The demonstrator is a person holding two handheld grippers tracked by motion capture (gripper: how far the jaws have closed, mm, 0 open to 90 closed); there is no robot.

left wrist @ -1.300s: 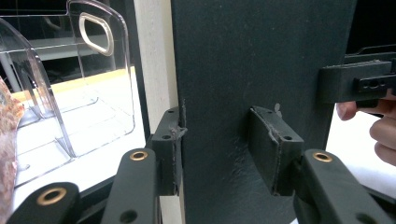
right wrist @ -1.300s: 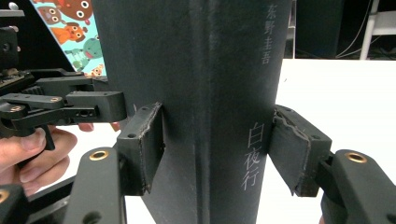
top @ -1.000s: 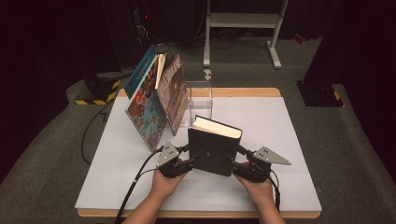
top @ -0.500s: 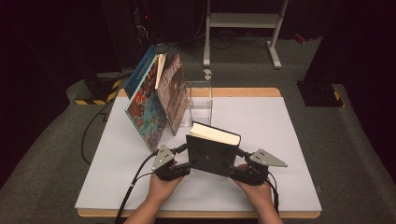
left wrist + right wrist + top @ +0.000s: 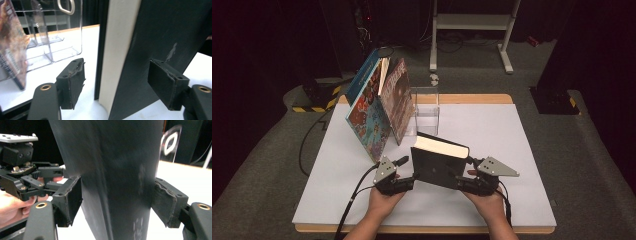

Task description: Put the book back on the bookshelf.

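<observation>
A black hardcover book [image 5: 438,167] with cream page edges stands on end, tilted, over the white table [image 5: 512,130] near its front edge. My right gripper [image 5: 464,178] is shut on the book's right side. In the right gripper view both pads [image 5: 72,200] press the dark cover [image 5: 115,182]. My left gripper [image 5: 408,170] straddles the book's left side. In the left gripper view one pad [image 5: 166,85] lies against the cover [image 5: 155,37], while the other pad [image 5: 72,83] stands off the page edge [image 5: 117,50] with a gap, so it is open.
Two or three picture books [image 5: 379,107] lean together at the back left of the table. A clear acrylic stand [image 5: 427,107] sits right behind the black book. The table's right half is bare white surface.
The black book and both grippers have shifted slightly toward the table's front edge, and the book leans a little more. The leaning books and stand have not moved.
</observation>
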